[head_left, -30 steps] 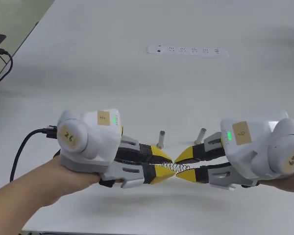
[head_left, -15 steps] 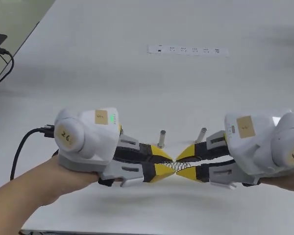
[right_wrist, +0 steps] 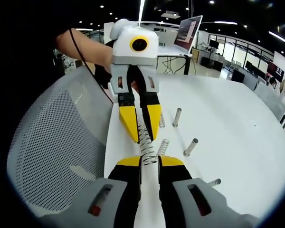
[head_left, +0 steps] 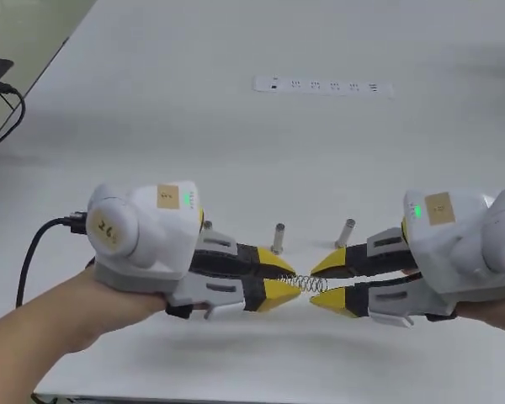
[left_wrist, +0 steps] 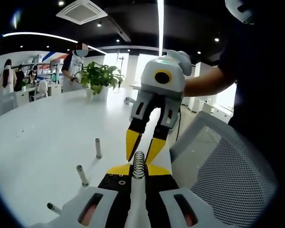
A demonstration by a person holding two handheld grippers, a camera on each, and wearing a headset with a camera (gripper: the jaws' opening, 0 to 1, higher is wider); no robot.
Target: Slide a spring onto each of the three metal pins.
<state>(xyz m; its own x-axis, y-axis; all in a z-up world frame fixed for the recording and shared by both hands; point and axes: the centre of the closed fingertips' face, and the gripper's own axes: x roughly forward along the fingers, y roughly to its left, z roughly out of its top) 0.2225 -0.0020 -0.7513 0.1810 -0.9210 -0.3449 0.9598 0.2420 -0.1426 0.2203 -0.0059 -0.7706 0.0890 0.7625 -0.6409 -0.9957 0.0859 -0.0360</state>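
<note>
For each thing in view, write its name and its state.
Left gripper: shut on the spring.
Right gripper: seemingly open, jaws astride the spring's free end.
Spring: held level, above the table.
Pins: three, standing, bare.

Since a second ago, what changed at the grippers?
The right gripper pulled back to the right; the left gripper shifted only slightly left. The tips that met now stand apart, with more of the spring bared between them. The left jaws grip one end; whether the right jaws pinch the other is unclear. Pins and power strip: unmoved.
</note>
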